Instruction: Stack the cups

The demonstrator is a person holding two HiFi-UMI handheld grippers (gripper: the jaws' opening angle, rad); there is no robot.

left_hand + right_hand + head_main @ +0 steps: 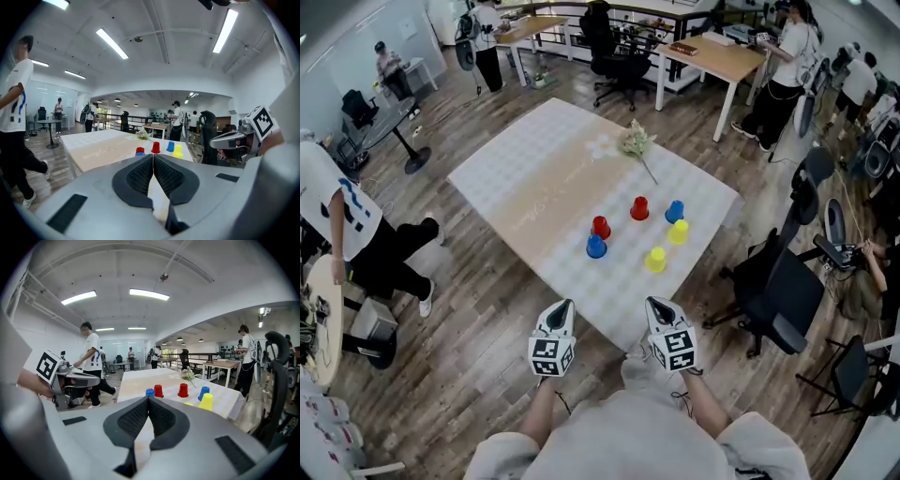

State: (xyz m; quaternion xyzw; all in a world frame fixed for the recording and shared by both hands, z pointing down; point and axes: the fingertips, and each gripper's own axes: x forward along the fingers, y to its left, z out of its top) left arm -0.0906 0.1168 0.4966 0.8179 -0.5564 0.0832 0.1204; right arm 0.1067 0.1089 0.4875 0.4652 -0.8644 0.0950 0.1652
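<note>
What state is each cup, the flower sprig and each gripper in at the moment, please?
Nearer red cup: upside down, unstacked.
Farther red cup: upside down, unstacked.
Nearer blue cup: upside down, unstacked.
Farther blue cup: upside down, unstacked.
Nearer yellow cup: upside down, unstacked.
Farther yellow cup: upside down, unstacked.
Flower sprig: lying flat.
Left gripper: shut, empty.
Right gripper: shut, empty.

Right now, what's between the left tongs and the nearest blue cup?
Only bare tablecloth, seen in the head view, separates the shut left tongs from that blue cup.
</note>
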